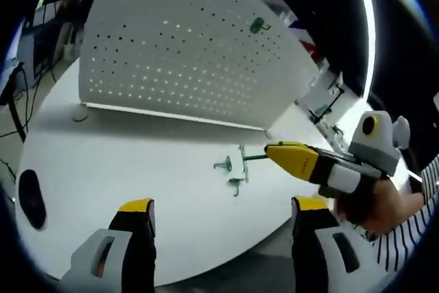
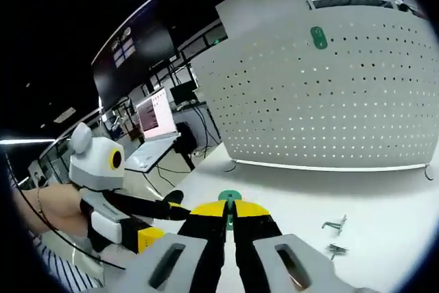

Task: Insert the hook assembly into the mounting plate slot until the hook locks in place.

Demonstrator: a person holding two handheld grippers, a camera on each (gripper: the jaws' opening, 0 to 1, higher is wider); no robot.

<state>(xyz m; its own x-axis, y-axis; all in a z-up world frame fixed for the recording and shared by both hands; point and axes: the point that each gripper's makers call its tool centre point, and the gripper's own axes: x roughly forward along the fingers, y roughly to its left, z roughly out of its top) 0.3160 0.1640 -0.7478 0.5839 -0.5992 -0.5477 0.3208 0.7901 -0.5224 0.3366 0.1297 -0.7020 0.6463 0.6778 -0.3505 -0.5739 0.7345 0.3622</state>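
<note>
1. Left gripper view: the left gripper rises from the bottom with its two yellow-tipped black and grey jaws standing wide apart and nothing between them.
2. Ahead of it stretches a smooth white table, and a white pegboard stands upright on it, its flat sheet pierced by regular rows of small round holes.
3. A small green hook hangs high on the pegboard's right part.
4. The right gripper comes in from the right, held by a hand beside a striped sleeve; its yellow jaws are closed on a thin metal hook assembly whose far end reaches toward the loose parts.
5. Two more small grey metal hooks lie on the table just beside that held piece.
6. A dark oval object lies flat near the table's left edge.
7. Right gripper view: the right gripper's jaws meet closely, pinching a green-tipped piece at their tips.
8. The pegboard curves across the right, with the green hook near its top.
9. Two loose metal hooks rest on the white table to the right of the jaws.
10. The left gripper shows at lower left; from here its opening cannot be told.
11. An open laptop sits in the background; its screen text cannot be read.
</note>
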